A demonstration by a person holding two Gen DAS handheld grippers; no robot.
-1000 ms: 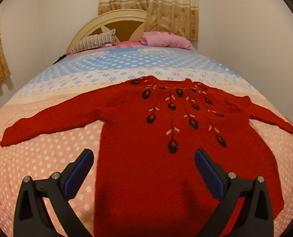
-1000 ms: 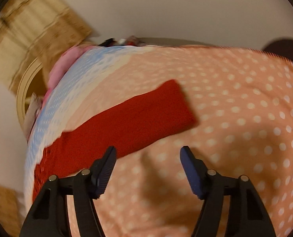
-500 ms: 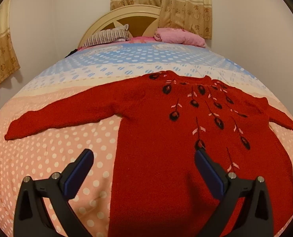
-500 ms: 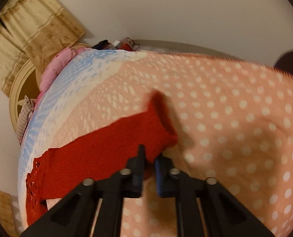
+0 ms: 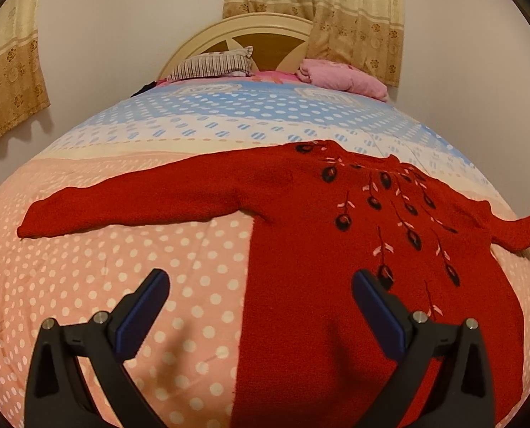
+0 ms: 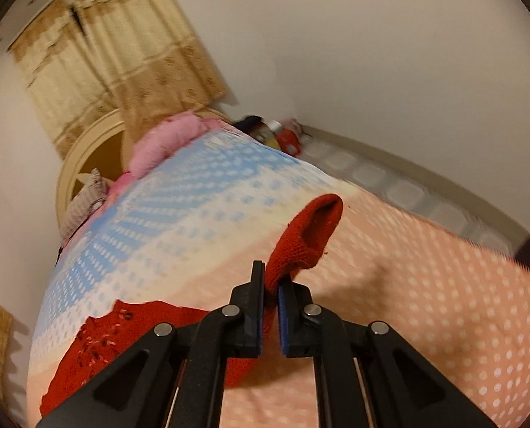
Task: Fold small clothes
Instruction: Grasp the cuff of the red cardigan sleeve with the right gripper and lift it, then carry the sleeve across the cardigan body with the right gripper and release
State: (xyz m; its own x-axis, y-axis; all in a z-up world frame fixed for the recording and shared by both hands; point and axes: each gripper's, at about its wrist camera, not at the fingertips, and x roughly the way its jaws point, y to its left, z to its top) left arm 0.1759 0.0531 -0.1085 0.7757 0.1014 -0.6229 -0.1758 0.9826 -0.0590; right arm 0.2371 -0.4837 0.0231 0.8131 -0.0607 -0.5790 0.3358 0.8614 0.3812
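Observation:
A red knitted sweater with black and pink flower embroidery lies front up on the bed. Its left sleeve stretches out flat. My left gripper hovers open over the sweater's lower left edge, nothing between its fingers. In the right wrist view my right gripper is shut on the cuff of the right sleeve, which stands up off the bed. The same lifted sleeve shows at the right edge of the left wrist view.
The bed cover is pink with white dots near me and blue and white further back. A striped pillow and a pink pillow lie against the headboard. Curtains hang behind. Small items sit on the floor beside the bed.
My right gripper closed on the right sleeve's cuff and lifted it off the bed. My left gripper shifted left, toward the sweater's left edge, still open.

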